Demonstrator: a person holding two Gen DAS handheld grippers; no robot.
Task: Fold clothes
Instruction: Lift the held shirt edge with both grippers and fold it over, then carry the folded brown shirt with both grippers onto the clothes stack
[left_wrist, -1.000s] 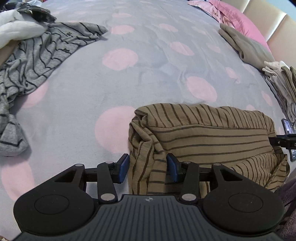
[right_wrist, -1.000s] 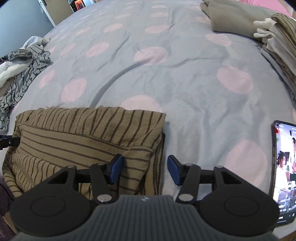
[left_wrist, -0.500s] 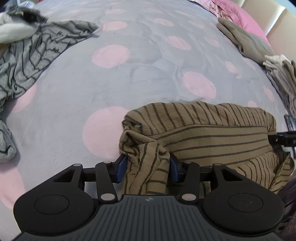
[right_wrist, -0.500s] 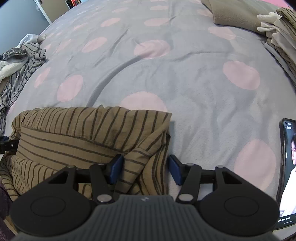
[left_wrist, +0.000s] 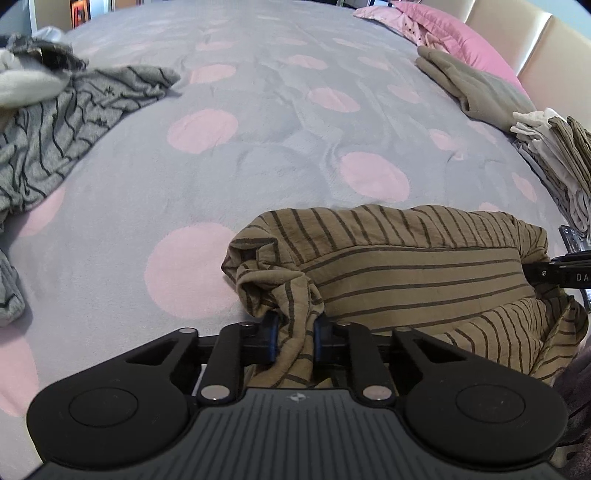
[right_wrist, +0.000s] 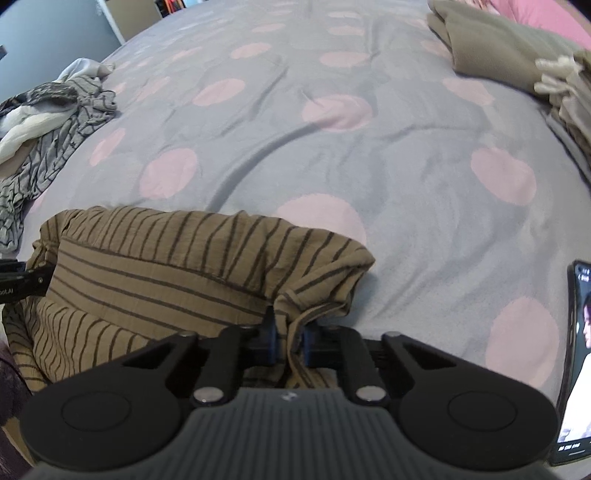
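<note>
A: What is clamped by the left hand-held gripper?

B: The brown striped garment, bunched at its left corner, jaws closing; it lies on the spotted bed.

A: The right hand-held gripper?

B: Closing likewise, the garment's right corner pinched.

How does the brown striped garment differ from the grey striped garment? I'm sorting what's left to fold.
The brown striped garment is partly folded and pinched by the closing left gripper and right gripper; the grey striped garment lies crumpled, untouched. Brown's stripes run straight, grey's wavy. Both rest on the dotted bedspread.
</note>
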